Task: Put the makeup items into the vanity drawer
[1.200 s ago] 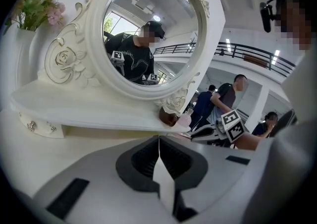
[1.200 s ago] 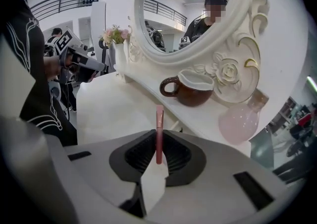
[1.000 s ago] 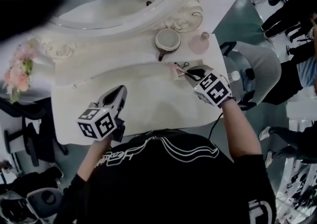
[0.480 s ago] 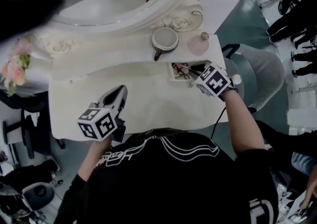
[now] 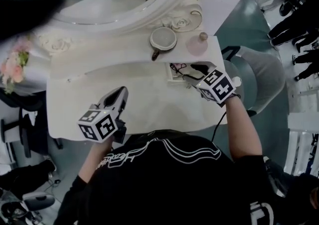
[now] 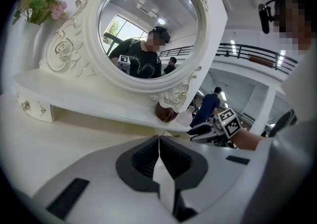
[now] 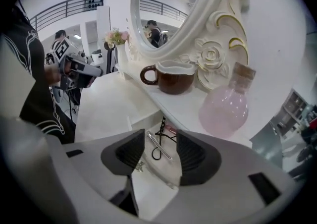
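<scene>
The small vanity drawer (image 5: 173, 75) stands pulled out under the shelf. A slim black-and-silver makeup tool (image 7: 159, 143) lies inside it, next to something pink (image 7: 171, 129). My right gripper (image 5: 193, 72) hovers just over the drawer. Its jaws are opening, and the tool lies below the gap with neither pad pressing on it; the same gripper (image 7: 161, 152) looks straight down into the drawer (image 7: 130, 119). My left gripper (image 5: 118, 95) rests over the tabletop's front left, its jaws shut and holding nothing (image 6: 159, 140).
A brown mug (image 5: 163, 40) and a round pink bottle (image 5: 197, 45) stand on the shelf right behind the drawer. The big oval mirror (image 5: 114, 0) rises behind them. Pink flowers (image 5: 15, 67) sit at the far left. A grey chair (image 5: 259, 77) stands beside the table's right edge.
The right gripper carried the tool over the drawer, then its jaws spread and the tool now lies inside. The left gripper has stayed put.
</scene>
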{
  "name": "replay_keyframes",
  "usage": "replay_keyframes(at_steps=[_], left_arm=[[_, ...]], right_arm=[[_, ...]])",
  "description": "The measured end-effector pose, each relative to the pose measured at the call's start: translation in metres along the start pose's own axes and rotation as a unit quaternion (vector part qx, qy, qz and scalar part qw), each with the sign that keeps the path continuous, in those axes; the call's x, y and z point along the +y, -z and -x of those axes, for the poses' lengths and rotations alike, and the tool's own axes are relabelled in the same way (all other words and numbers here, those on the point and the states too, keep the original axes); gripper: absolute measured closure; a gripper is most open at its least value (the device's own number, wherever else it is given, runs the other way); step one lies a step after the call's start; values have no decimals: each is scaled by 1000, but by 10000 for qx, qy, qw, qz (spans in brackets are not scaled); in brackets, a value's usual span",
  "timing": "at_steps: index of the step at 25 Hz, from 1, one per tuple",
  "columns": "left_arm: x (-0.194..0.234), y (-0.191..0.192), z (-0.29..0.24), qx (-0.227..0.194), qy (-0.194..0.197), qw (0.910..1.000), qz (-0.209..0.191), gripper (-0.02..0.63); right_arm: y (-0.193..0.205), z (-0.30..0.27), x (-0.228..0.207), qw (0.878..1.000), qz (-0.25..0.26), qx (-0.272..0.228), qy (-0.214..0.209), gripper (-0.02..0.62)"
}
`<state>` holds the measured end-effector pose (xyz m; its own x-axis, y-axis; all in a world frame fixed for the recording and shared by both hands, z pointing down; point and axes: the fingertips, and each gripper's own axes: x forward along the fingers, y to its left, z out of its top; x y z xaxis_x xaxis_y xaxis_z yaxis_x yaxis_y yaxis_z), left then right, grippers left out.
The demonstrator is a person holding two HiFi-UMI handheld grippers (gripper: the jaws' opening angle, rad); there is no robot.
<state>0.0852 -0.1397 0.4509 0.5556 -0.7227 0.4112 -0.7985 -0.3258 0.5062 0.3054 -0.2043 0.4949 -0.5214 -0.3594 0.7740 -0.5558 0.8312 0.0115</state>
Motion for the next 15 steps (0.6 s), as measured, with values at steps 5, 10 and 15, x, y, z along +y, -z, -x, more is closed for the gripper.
replay_keyframes(at_steps=[5, 10, 15], left_arm=[[-14, 0, 0, -48, 138, 9999, -68, 581], [-38, -6, 5, -111, 316, 9992, -219, 581], [-58, -12, 15, -208, 456, 9981, -354, 581]], right_arm=[[-22, 20, 21, 9942, -400, -988, -108, 370], [-57, 56, 51, 9658, -967, -2373, -403, 401], [-76, 89, 90, 9372, -978, -3243, -831, 535]])
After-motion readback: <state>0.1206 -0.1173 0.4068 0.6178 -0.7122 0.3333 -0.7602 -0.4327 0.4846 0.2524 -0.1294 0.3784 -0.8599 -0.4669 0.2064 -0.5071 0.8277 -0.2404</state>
